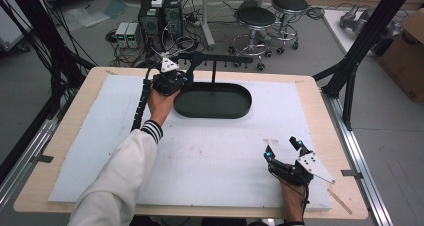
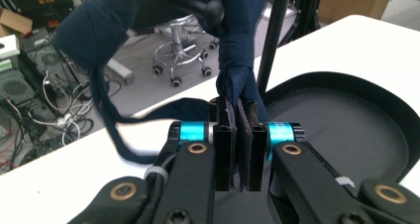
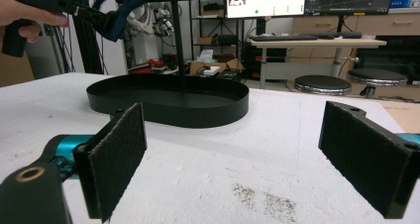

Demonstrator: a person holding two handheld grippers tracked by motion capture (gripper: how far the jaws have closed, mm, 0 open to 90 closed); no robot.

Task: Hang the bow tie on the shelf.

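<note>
A black oval tray (image 1: 247,104) lies at the back middle of the white mat, and a thin post (image 1: 214,72) rises from it to a horizontal bar (image 1: 227,59). A dark navy cloth (image 2: 236,78) hangs over the bar's left end, with a loose strap trailing down to the left. My left gripper (image 2: 237,107) is shut on the cloth's lower end, just beside the tray's left rim (image 2: 317,80). In the high view this gripper (image 1: 186,76) sits under the bar's left end. My right gripper (image 1: 282,147) rests open near the front right, its pads (image 3: 119,157) empty and facing the tray (image 3: 168,107).
The white foam mat (image 1: 210,151) covers most of the wooden table (image 1: 325,116). Dark specks mark the mat ahead of the right gripper (image 3: 262,196). Black frame struts (image 1: 367,41) stand at the right, with stools (image 1: 255,21) and computer towers (image 1: 160,16) on the floor beyond.
</note>
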